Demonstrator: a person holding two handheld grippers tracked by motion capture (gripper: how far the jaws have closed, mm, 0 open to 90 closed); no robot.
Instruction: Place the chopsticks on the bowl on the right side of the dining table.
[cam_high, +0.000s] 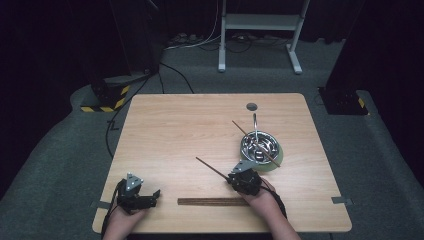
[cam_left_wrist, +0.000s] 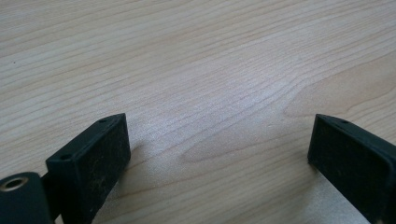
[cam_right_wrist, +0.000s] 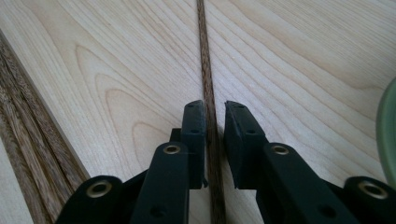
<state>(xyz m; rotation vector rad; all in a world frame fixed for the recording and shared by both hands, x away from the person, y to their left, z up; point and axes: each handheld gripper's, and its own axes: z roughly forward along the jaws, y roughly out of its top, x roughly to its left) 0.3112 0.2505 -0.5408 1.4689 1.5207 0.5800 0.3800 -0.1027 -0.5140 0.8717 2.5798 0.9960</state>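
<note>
1 chopstick (cam_right_wrist: 206, 70) between right gripper (cam_right_wrist: 215, 114) jaws

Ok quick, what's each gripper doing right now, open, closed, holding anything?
Left gripper: open, nothing between its jaws, over bare table.
Right gripper: closed on a dark wooden chopstick, near the bowl.

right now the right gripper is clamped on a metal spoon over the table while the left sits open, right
Not quite: the right gripper is clamped on a thin dark wooden chopstick, not a metal spoon, as the right gripper view shows. The left gripper does sit open over the table.
</note>
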